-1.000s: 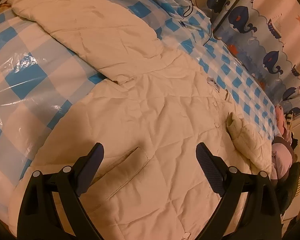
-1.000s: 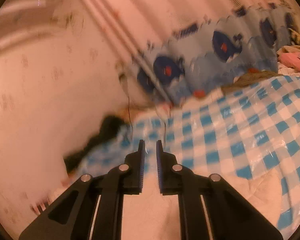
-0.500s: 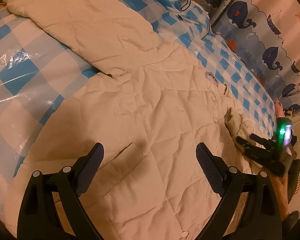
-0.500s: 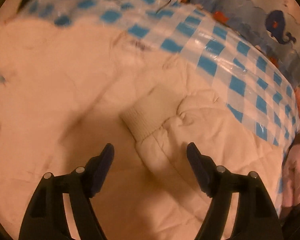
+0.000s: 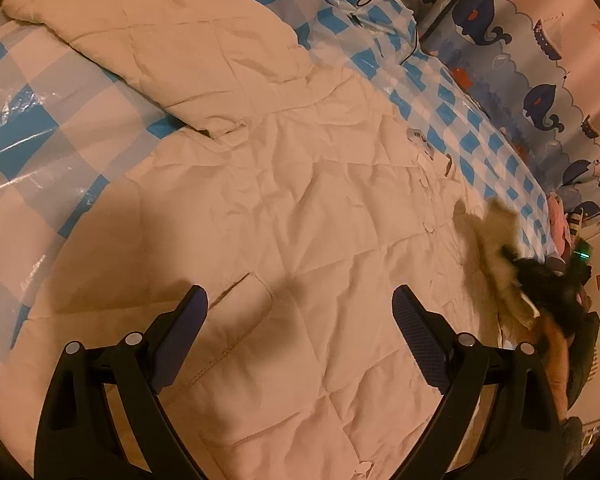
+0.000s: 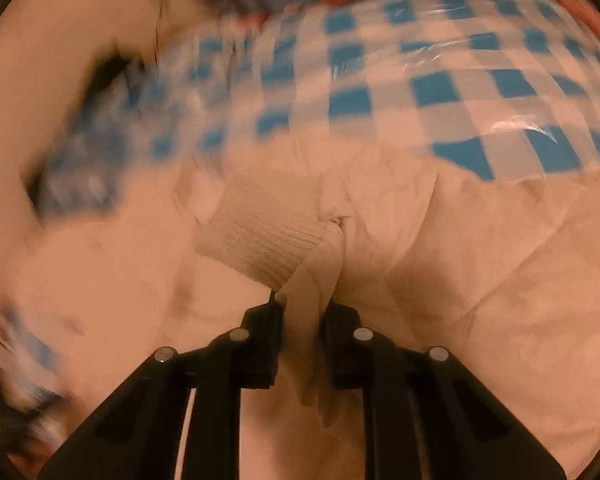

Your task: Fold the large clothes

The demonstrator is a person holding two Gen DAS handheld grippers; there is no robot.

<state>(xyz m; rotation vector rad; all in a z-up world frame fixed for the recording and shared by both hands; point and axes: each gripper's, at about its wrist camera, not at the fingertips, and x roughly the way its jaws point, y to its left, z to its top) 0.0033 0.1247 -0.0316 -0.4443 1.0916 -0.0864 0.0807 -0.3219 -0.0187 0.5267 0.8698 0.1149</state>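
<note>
A big bed cover (image 5: 28, 128) with blue and white squares lies under everything, far ahead of both sets of fingers. On top of it the cream puffy jacket (image 5: 300, 240) is spread flat, filling the space under and between the left gripper (image 5: 300, 328) fingers. One sleeve (image 5: 172, 52) is folded up across the cover, well ahead of those fingers and to their left. A pocket flap (image 5: 244, 300) sits just ahead of the left finger.

The left gripper has its fingers wide apart, with nothing between them, and hangs over the jacket body.

The other sleeve (image 6: 440, 240) is bunched up right in front of the right gripper (image 6: 300, 320). Its ribbed cuff (image 6: 260, 236) pokes out just past the fingertips, to their left. The right gripper's fingers are squeezed together on a fold of sleeve cloth near that cuff.

The step looks like bringing this sleeve over onto the jacket body. To do it well, the right gripper should keep its squeeze tight so the slippery cloth does not slide out. It should lift only a little and lay the sleeve flat across the body. The left gripper could press the body down so it does not drag along.
</note>
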